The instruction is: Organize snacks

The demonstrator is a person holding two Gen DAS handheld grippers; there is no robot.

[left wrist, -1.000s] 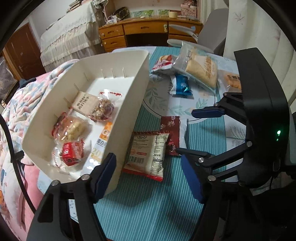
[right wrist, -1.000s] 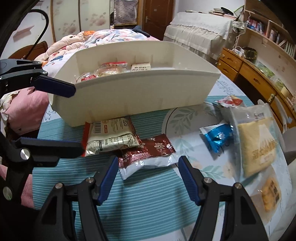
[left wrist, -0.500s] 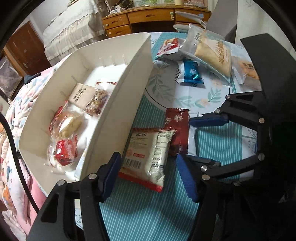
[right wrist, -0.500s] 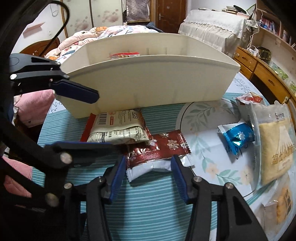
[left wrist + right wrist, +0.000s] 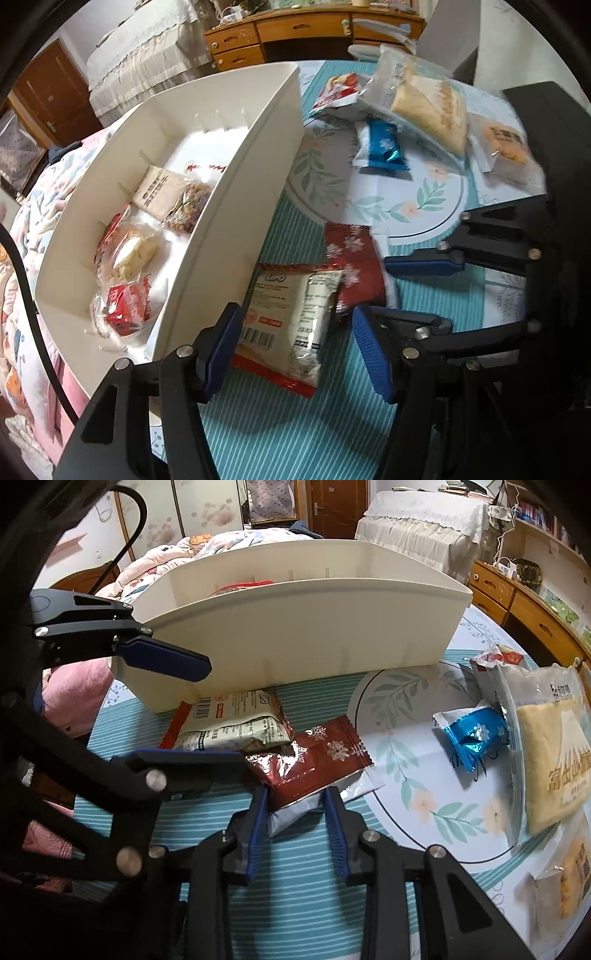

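A cream bin (image 5: 229, 206) (image 5: 303, 627) holds several wrapped snacks. A white-and-red snack packet (image 5: 291, 317) (image 5: 236, 723) lies on the striped cloth against the bin's wall. My left gripper (image 5: 295, 350) is open, its jaws on either side of that packet's near end. A dark red snowflake packet (image 5: 354, 266) (image 5: 317, 760) lies beside it. My right gripper (image 5: 295, 812) has closed on the red packet's near edge, and its fingers (image 5: 424, 266) show in the left wrist view.
A blue foil snack (image 5: 384, 147) (image 5: 472, 734), a large clear bag of yellow cake (image 5: 432, 107) (image 5: 554, 746), a red-and-white packet (image 5: 340, 88) (image 5: 495, 657) and an orange biscuit pack (image 5: 506, 144) lie farther on the table. A bed and wooden drawers stand beyond.
My right gripper moved in and closed its jaws on the dark red packet. My left gripper moved forward around the white-and-red packet, still open.
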